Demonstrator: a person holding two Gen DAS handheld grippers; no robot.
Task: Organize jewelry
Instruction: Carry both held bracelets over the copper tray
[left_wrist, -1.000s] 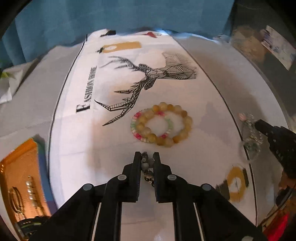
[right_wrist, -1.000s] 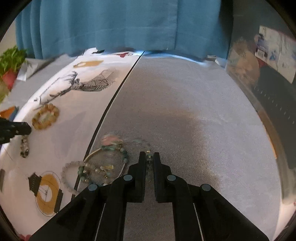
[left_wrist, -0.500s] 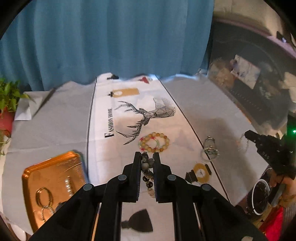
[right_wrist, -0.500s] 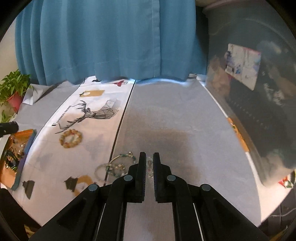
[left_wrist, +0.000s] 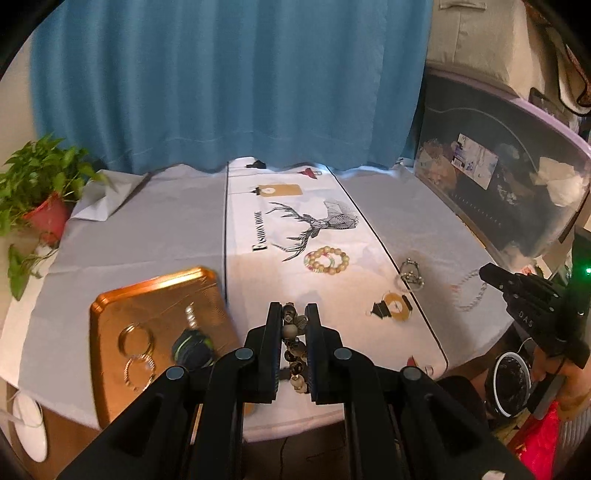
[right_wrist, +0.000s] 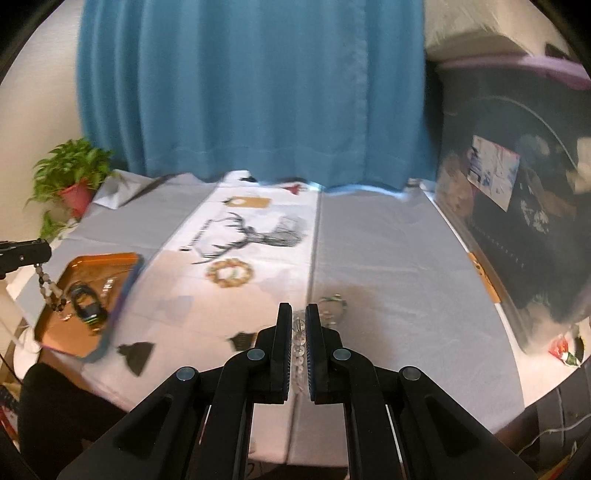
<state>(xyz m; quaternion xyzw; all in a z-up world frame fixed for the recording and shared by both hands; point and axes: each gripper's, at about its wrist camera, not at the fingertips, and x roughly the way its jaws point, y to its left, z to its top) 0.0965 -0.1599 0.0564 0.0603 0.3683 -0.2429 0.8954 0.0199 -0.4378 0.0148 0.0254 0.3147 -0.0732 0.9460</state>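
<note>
Your left gripper (left_wrist: 294, 314) pinched a dark beaded bracelet (left_wrist: 294, 345) that dangled above the copper tray (left_wrist: 147, 291) at the table's left. On the deer-print runner (left_wrist: 280, 269) lay an amber bead bracelet (left_wrist: 326, 259). Your right gripper (right_wrist: 298, 314) clamped a clear crystal bracelet (right_wrist: 298, 345), lifted off the table.

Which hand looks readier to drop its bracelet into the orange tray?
Left. The left gripper with its dark beaded bracelet hangs beside the orange tray; the right gripper is farther off.
</note>
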